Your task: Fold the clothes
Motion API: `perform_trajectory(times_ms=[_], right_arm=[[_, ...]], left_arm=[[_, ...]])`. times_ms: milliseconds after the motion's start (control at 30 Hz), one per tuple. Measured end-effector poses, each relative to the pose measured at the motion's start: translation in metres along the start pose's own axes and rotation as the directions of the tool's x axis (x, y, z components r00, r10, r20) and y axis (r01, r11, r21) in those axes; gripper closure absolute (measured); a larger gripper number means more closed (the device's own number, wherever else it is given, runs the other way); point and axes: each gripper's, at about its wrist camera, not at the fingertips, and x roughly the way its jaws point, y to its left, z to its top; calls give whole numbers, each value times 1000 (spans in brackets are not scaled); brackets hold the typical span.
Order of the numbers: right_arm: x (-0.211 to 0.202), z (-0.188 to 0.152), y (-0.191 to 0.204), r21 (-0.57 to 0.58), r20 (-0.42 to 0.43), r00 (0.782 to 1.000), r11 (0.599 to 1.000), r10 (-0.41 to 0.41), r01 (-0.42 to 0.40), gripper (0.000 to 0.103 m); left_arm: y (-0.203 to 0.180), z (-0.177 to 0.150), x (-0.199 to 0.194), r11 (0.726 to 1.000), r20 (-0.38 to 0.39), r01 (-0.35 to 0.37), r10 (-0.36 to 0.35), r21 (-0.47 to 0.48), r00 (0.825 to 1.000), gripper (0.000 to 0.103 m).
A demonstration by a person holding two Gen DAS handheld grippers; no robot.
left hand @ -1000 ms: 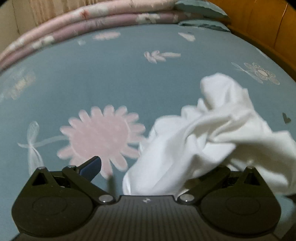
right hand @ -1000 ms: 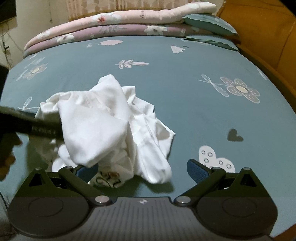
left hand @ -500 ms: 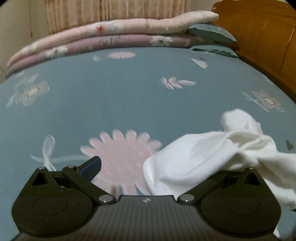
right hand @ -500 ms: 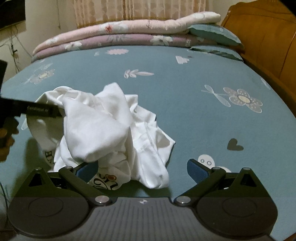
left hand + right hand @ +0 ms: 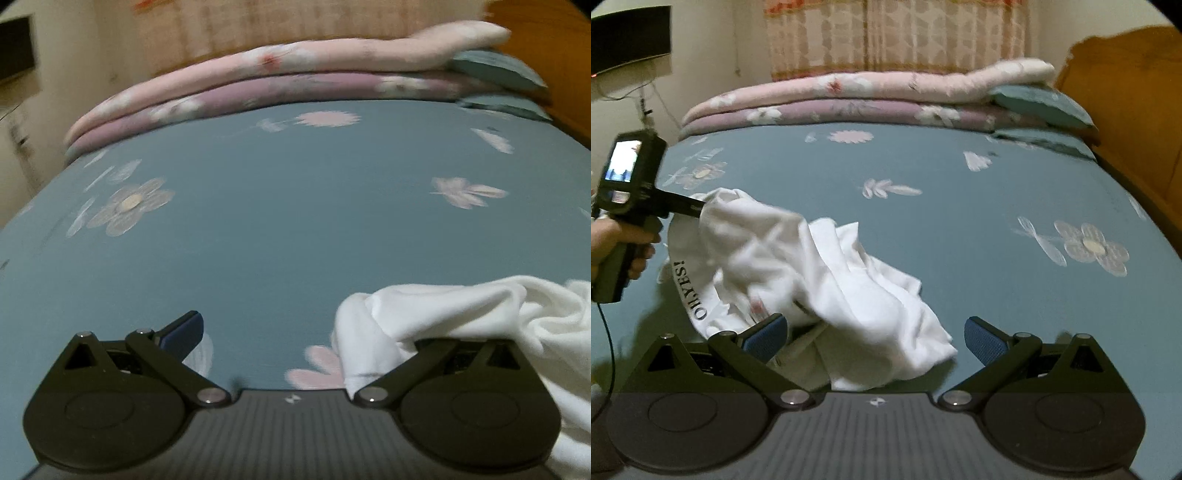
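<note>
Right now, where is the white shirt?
In the right wrist view, the white shirt lies crumpled on the blue bedsheet, left of centre, draped over the left gripper.

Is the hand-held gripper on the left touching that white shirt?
Touching. The right wrist view shows the left hand-held gripper reaching into the white shirt, with cloth bunched over its tip and lifted off the bed.

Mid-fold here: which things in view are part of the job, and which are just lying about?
Part of the job:
- white shirt
- left gripper, with shirt cloth draped over one finger
- right gripper, open
- bed sheet, the folding surface

Lying about:
- quilts
- pillows
- curtain
- headboard
</note>
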Motion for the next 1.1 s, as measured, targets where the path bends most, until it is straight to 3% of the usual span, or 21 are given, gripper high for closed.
perform_trajectory(times_ms=[67,233,400,533,633,733,867,1033,1100], right_arm=[[2,5,5,-24,12,1000,1000,18,-17,0],[26,21,22,-94,21,993,989,116,-114,0],[73,30,38,-184,-39,981,964,188,-192,0],[112,28,17,-37,-178,937,950,300,-311,0],[115,17,4,52,-178,923,940,340,-336,0],[106,4,2,37,-174,929,944,328,-326,0],[78,0,1,-30,-142,951,959,276,-283,0],[37,3,10,-276,0,980,942,200,-193,4],[29,3,16,-383,20,986,912,167,-147,17]], left_arm=[[11,-6,6,999,-31,-27,26,-34,999,1],[22,-27,10,999,-76,-13,10,-36,997,1],[24,-38,11,999,-102,-7,4,-33,995,2],[32,-39,14,998,-100,17,-23,-58,995,1],[34,-38,15,998,-88,19,-25,-59,996,1],[35,-34,16,999,-64,18,-21,-47,998,1],[39,-24,15,999,-30,5,-6,-32,1000,1],[50,-12,14,999,11,-32,33,-32,999,2],[55,-12,14,999,13,-35,35,-32,999,2]])
